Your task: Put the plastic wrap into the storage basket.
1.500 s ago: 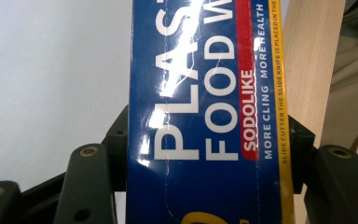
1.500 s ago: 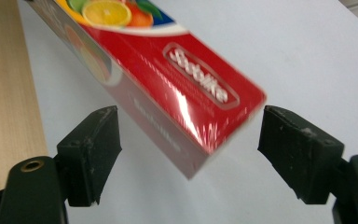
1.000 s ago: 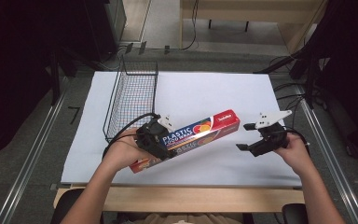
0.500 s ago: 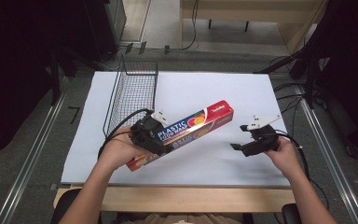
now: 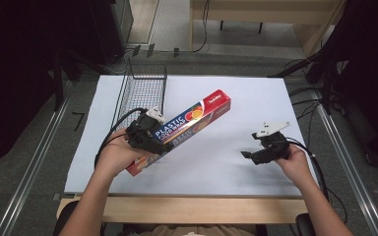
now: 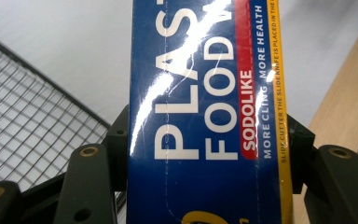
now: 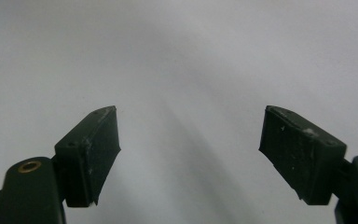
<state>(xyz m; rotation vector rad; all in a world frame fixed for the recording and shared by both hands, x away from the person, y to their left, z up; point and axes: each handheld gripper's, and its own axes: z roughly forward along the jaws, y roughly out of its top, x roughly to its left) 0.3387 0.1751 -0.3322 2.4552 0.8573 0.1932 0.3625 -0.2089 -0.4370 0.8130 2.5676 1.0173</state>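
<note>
Left gripper (image 5: 150, 137) had its jaws clamped on the long plastic food wrap box (image 5: 184, 129), grabbing it near its lower end, so the box slanted up off the white worktop (image 5: 256, 98) with its red end pointing toward the far right corner. From the left gripper view the blue box face (image 6: 205, 116) ran straight up between the jaws, glare and all. Wire basket (image 5: 145, 93) sat by the far left corner, just beside the box. Right gripper (image 5: 256, 153) hung near the right edge, well apart from the box, jaws spread wide with nothing between them, just bare white surface (image 7: 191, 93) behind.
</note>
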